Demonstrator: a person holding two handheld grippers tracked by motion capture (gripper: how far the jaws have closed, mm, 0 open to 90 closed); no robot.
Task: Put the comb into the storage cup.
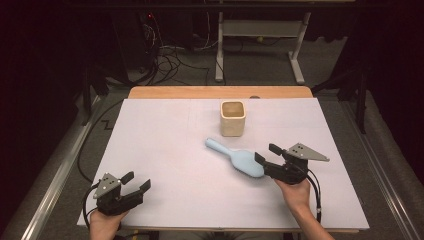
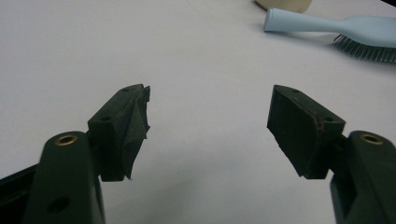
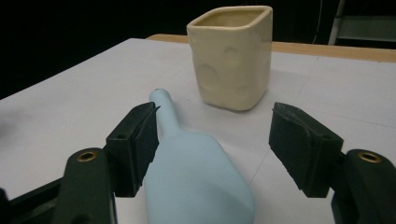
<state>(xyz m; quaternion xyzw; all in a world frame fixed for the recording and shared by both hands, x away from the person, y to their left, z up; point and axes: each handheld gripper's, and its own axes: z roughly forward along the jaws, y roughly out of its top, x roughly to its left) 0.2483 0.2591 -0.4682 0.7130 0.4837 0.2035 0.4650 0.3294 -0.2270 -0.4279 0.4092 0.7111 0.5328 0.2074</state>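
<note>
High view first: the white surface [image 1: 165, 165] takes up most of what I see, a pale sheet over a wooden top whose edge shows at the far side. On it, toward the far middle, stands a cream square-mouthed cup [image 1: 233, 118], upright, with round dimples in its walls. Nearer to me lies a light blue brush [image 1: 239, 159], bristles down, its thin handle pointing away toward the cup and its broad head toward the person's right hand; brush and cup sit near each other but apart.

The right gripper [image 1: 267, 155] is at the brush head. In the right gripper view its fingers [image 3: 135, 140] stand wide open; the left one is right against the side of the head, the other well clear, so nothing is gripped.

The left gripper [image 1: 136, 180] rests low at the near left corner, well apart from the brush. Its fingers [image 2: 126, 126] are spread open with only bare surface between them.
</note>
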